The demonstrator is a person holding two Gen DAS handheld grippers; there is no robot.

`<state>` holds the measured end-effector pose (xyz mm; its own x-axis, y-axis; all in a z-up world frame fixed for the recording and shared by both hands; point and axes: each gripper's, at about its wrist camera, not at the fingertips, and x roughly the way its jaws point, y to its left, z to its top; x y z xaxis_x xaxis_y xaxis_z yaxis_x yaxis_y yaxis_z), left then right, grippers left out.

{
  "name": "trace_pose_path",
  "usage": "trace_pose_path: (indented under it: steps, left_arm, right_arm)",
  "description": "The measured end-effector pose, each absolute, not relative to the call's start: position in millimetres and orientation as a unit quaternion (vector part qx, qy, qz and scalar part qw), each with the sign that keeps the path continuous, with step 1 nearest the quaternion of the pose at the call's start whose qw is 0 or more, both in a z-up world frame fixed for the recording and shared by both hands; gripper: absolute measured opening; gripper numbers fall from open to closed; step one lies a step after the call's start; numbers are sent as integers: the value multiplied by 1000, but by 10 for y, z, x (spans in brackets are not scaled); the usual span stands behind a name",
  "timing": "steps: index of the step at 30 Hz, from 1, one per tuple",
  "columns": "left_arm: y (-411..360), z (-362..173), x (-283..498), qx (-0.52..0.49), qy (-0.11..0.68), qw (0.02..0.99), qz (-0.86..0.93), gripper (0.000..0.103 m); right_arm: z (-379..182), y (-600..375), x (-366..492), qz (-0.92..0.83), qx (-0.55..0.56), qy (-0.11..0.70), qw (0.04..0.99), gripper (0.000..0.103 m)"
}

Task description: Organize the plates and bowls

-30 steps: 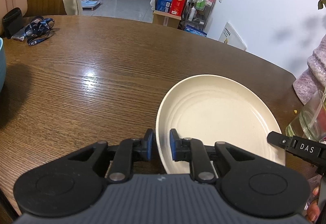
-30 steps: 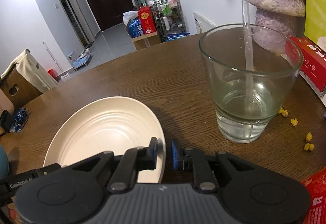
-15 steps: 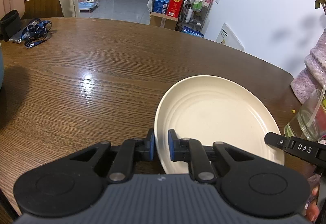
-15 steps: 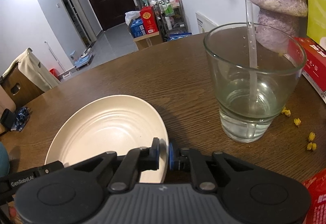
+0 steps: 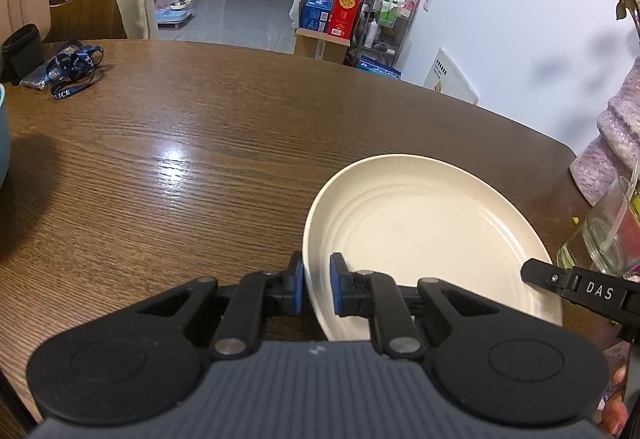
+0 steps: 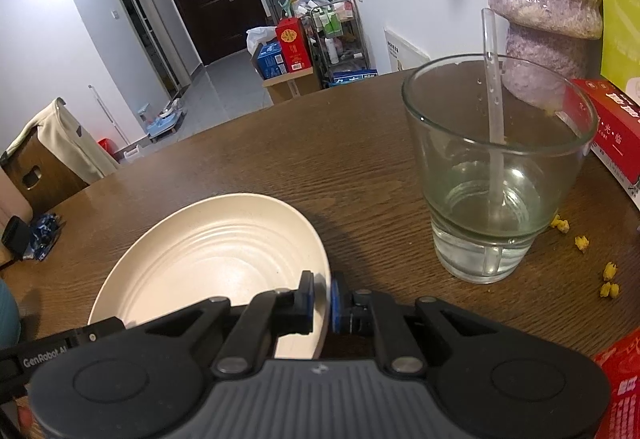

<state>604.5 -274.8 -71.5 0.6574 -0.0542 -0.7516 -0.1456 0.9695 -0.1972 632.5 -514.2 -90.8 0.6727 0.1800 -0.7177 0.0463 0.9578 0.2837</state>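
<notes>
With both claws clamped on it, the cream plate (image 5: 424,235) sits on the table (image 5: 200,159), just left of the water glass (image 6: 492,175). Left gripper (image 5: 316,285) pinches its left rim, right gripper (image 6: 322,299) its right rim. Likely light, stiff, smooth-glazed: rim holds may slip, so lift level.

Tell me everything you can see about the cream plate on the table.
The cream plate is round and shallow, with concentric ridges in its well and a matte, plastic-looking surface, empty and clean. It sits near the edge of the brown wooden table, beside a glass of water. The left tool is shut on its left rim and the right tool on its right rim.
</notes>
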Motion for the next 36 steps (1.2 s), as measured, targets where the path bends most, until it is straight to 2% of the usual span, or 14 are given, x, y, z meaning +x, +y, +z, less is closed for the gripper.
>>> trace_pose_path:
  steps: [36]
  left_arm:
    - [-2762,-680,6019,-114,410,905,29,13]
  right_arm:
    - [-886,-5115,6280,39,137,398,906,7]
